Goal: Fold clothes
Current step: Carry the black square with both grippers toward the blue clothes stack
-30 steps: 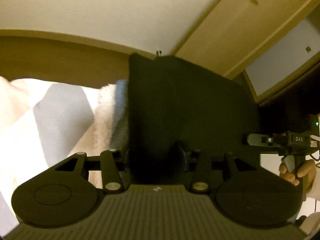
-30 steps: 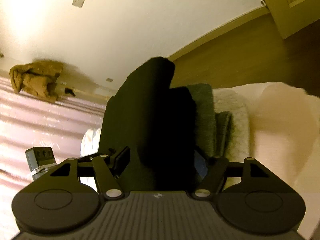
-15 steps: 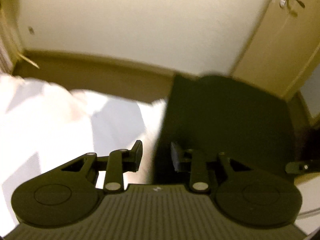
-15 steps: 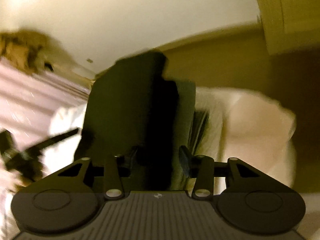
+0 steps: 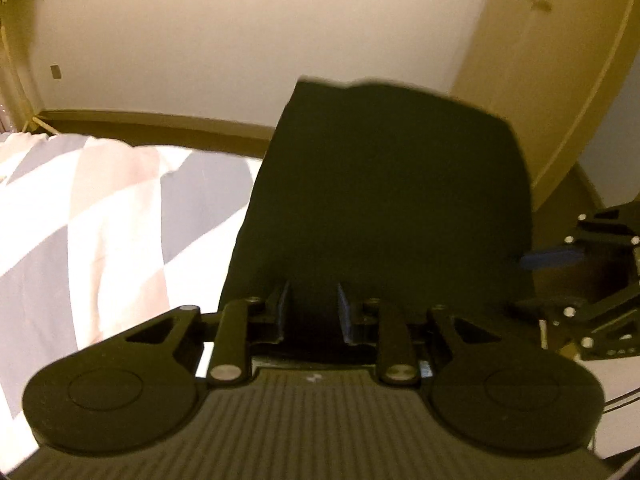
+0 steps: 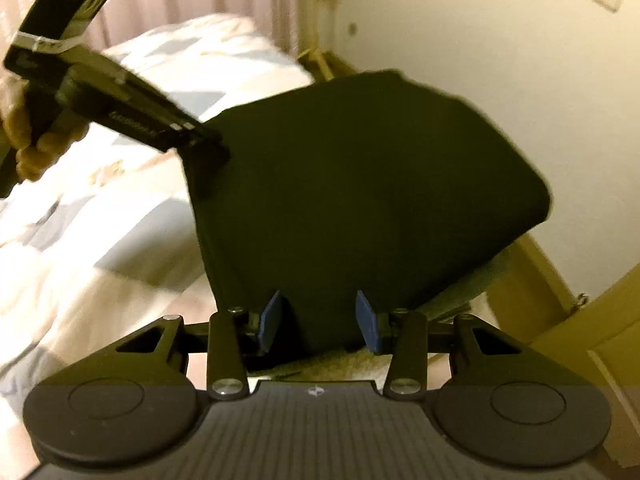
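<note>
Holding Up a Dark Cloth Over the Bed

Hanging in the air over the bed (image 5: 100, 216), a big dark cloth (image 5: 384, 192) filled the middle of both views. The bed had a cover with grey, pink and white shapes. Behind it stood a pale wall (image 5: 240, 40), and a door (image 5: 560, 60) with a handle was off to one side.

The cloth looked like it was already folded at least once, though the dark, blurry picture made that hard to be sure of. It was held up by its near edge at two spots.

The left gripper (image 5: 312, 312) had its two fingers part way closed, with the cloth's edge pinched between them. The right gripper (image 6: 320, 320) was a bit wider, and the cloth's edge sat between its blue pads (image 6: 270, 320) too. It seemed to be holding the cloth, but the grip was not clear to see. A hand (image 6: 28, 132) held the left tool in the right view.

To do this step well, both grippers should stay level and the same way apart, so the edge stays straight. Then the cloth should go down slowly and flat onto the bed, so no part bunches up.
</note>
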`<state>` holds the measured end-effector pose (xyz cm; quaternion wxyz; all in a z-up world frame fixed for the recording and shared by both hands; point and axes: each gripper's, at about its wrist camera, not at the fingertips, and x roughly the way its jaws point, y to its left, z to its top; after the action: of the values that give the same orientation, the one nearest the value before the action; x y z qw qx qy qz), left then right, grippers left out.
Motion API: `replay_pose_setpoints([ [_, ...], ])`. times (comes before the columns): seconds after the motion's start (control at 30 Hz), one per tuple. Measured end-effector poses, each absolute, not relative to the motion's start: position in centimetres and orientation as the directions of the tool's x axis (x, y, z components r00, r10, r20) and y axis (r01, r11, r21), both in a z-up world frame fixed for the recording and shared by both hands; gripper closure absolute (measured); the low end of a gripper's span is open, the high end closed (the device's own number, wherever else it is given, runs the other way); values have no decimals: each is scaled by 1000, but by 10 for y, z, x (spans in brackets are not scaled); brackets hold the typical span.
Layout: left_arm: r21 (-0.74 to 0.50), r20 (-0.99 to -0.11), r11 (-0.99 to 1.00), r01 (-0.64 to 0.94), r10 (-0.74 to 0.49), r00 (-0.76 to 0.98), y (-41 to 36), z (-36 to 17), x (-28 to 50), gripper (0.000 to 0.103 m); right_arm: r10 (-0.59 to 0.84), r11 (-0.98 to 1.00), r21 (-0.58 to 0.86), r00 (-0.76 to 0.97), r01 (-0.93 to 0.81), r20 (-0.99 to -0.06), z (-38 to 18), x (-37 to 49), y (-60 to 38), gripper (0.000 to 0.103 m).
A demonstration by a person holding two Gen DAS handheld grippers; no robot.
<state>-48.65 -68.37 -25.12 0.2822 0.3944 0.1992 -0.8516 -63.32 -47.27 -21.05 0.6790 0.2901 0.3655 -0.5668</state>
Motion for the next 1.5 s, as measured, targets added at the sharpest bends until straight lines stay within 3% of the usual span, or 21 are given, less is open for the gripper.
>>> replay_pose_setpoints([
  [0.1, -99, -769, -776, 623, -337, -542, -688, -236, -493, 82, -542, 182, 36, 131, 983, -830, -188, -645, -482, 62],
  [0.23, -80, -722, -786, 613, -378, -580, -710, -201, -507, 81, -664, 39, 117, 113, 992, -739, -153, -682, -502, 61],
  [0.4, -125, -662, -790, 601, -385, -643, -753, -181, -559, 82, -680, -92, 128, 32, 987, -733, -168, -718, -527, 61],
  [0.5, -144, -667, -811, 567, -344, -661, -770, -192, -599, 83, -662, -119, 155, 38, 981, -749, -190, -734, -523, 62],
  [0.67, -167, -748, -781, 602, -298, -593, -795, -241, -640, 98, -631, -132, 165, 46, 977, -774, -219, -742, -516, 62],
  [0.9, -214, -711, -706, 675, -362, -603, -800, -239, -622, 98, -606, -154, 216, 80, 964, -791, -230, -756, -523, 59],
  [1.1, 4, -736, -666, 746, -507, -448, -746, -198, -565, 95, -673, -58, 95, 31, 994, -739, -189, -731, -495, 59],
  [1.23, -42, -747, -627, 778, -498, -441, -703, -190, -530, 93, -674, 54, 67, 85, 996, -734, -182, -704, -493, 59],
  [1.5, -113, -777, -511, 852, -489, -396, -681, -239, -519, 94, -589, 142, 35, 113, 989, -800, -231, -696, -511, 59],
])
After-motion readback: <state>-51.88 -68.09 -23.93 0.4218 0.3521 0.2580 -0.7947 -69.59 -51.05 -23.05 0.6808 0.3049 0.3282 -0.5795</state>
